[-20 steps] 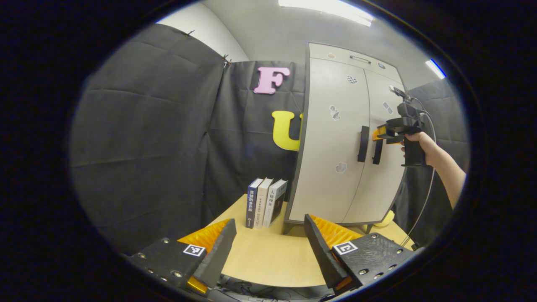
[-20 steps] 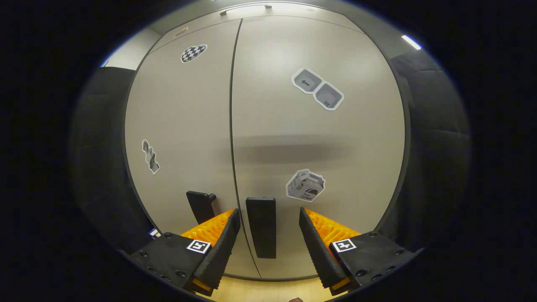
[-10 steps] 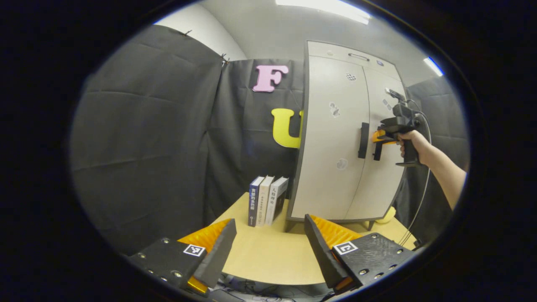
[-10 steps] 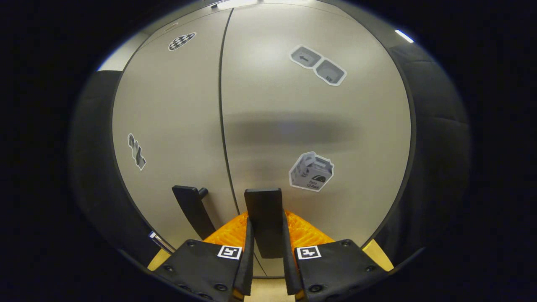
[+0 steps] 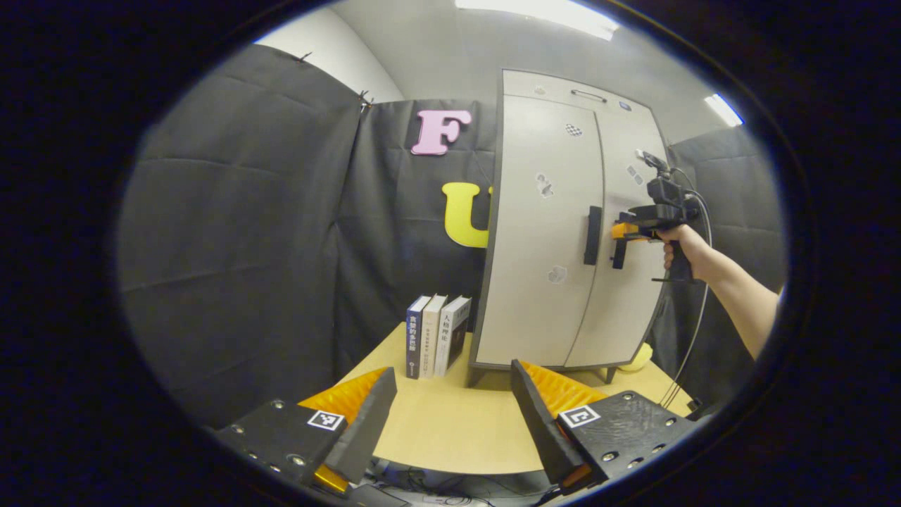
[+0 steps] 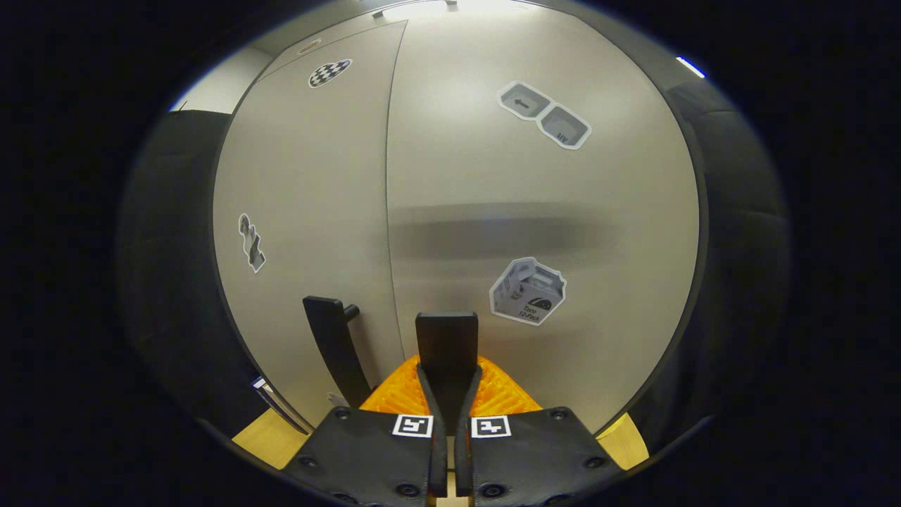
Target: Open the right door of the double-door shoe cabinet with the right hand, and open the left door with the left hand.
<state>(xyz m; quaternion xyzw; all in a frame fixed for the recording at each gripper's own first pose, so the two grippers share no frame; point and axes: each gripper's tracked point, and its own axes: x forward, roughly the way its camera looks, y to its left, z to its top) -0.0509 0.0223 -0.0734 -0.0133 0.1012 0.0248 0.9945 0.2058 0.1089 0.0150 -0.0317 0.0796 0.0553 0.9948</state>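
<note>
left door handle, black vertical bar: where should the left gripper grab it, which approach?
Grip the black vertical bar handle of the left door mid-length, coming straight at the door face, fingers either side. It stands off the door on a post and is still free. The open left gripper looks wide enough, probably.

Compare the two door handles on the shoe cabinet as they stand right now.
The right door handle is clamped between the fingers of the right gripper; the left door handle stands free, nothing touching it. In the right gripper view the right door handle faces the camera flat, while the left door handle shows obliquely, its mounting post visible. Both are black upright bars flanking the door seam.
</note>
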